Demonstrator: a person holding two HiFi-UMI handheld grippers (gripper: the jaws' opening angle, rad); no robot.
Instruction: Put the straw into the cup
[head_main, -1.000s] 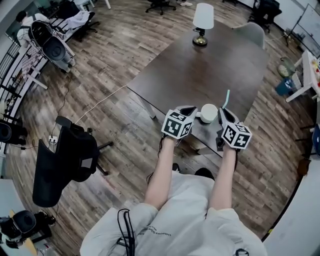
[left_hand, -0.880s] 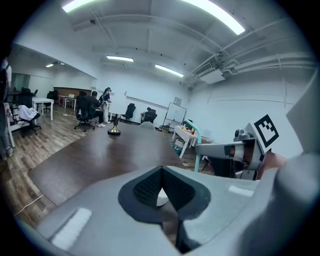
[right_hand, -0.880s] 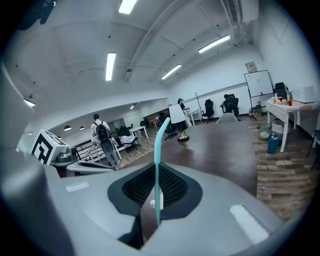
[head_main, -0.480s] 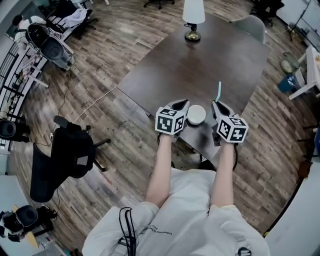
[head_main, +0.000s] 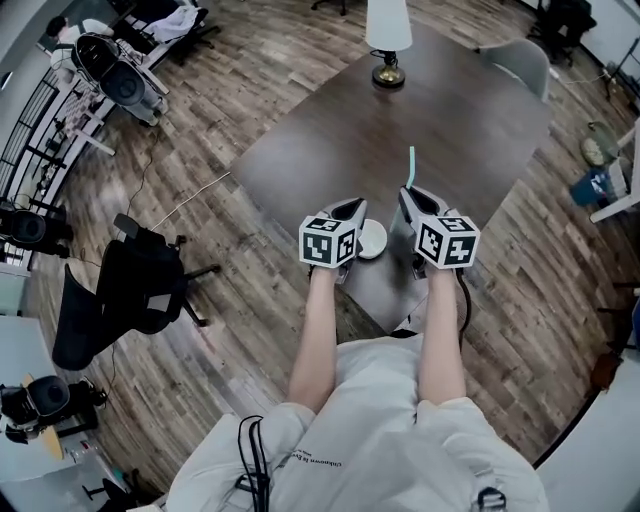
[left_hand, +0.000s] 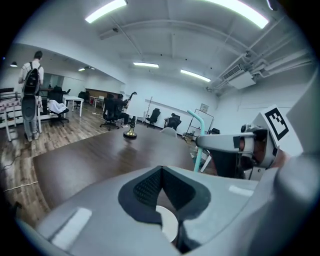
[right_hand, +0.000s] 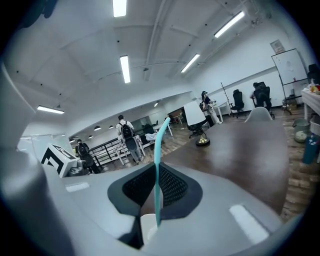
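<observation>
A white cup (head_main: 371, 238) stands near the front corner of the dark table (head_main: 400, 110). My left gripper (head_main: 352, 208) is close against the cup's left side, its jaws closed tip to tip with nothing between them. The cup's white rim (left_hand: 167, 222) shows low behind those jaws. My right gripper (head_main: 410, 193) is to the right of the cup and shut on a teal straw (head_main: 411, 165). The straw (right_hand: 157, 170) stands upright between the jaws, with the cup (right_hand: 147, 227) low beside its lower end.
A lamp with a white shade (head_main: 387, 35) stands at the table's far end, with a grey chair (head_main: 520, 55) beyond it. A black office chair (head_main: 130, 300) is on the wood floor to the left. People stand far off in the room.
The head camera has shifted, so grippers and cup sit lower and further left in view. The straw stays upright in the right gripper; the left gripper stays beside the cup.
</observation>
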